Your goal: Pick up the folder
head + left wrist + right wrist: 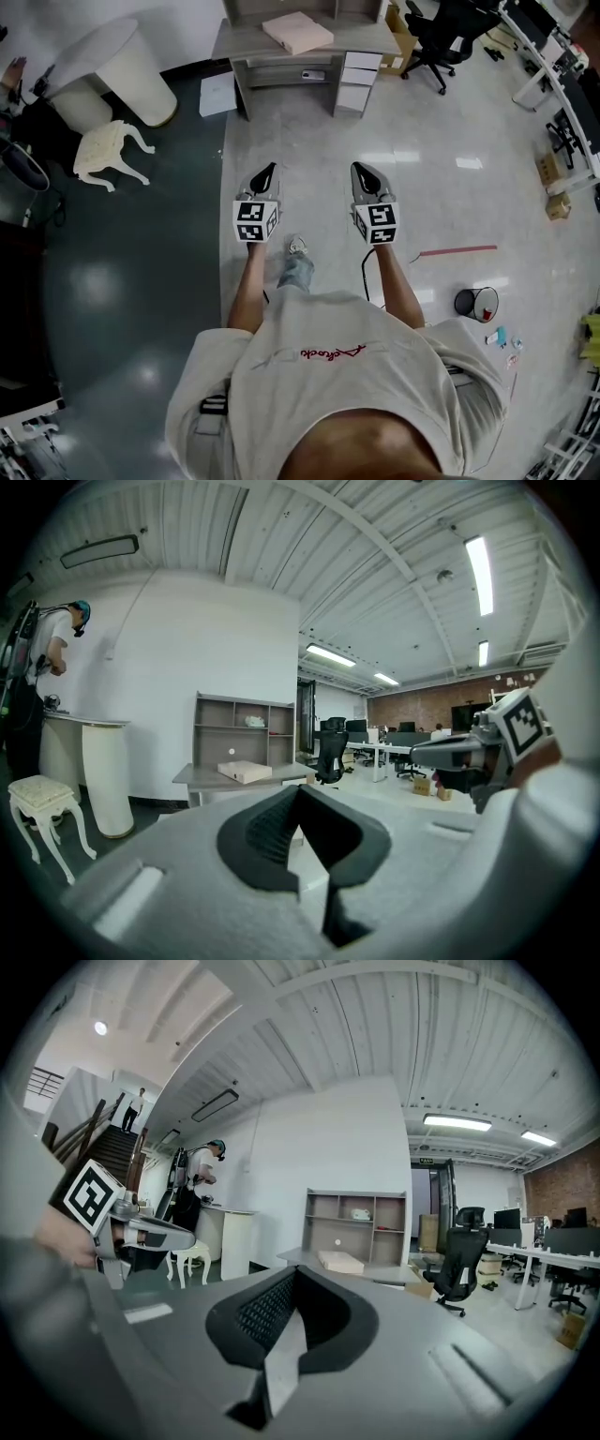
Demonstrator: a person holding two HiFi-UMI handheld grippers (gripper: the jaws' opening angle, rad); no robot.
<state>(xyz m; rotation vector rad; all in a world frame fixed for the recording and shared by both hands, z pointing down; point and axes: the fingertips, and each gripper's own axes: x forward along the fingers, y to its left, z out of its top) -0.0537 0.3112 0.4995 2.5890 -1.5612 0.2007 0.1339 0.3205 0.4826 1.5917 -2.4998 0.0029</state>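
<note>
Scene: seen from above, a person stands on a pale polished floor [309, 131] in an open office and holds a gripper out in front in each hand.
Folder: a flat, pale pink folder [297, 32] lies on top of a grey table [242, 42], at 12 o'clock from the person. Nothing touches it. The left gripper view shows it low on the tabletop [244, 772], and so does the right gripper view [340, 1261].
Table: it has a shelf unit [242, 728] at the back and drawers [357, 80] on one side.
Left gripper: the left gripper [269, 171] points toward the table. Its own view shows its jaws brought together at the tips [300, 791] with nothing between them.
Right gripper: the right gripper [360, 170] is level with the left one and beside it. Its jaws are also fully closed [298, 1274], and it is empty.
Surroundings: a white stool [108, 153] is at 10 o'clock, a black office chair [441, 37] at 1 o'clock and a small bin [476, 304] at 4 o'clock.
Progress: judging by the open floor between the grippers and the table, this is the approach. No part of the pickup is done.
Left to do: probably reach the table, open at least one gripper, close it on the folder's edge and lift.
</note>
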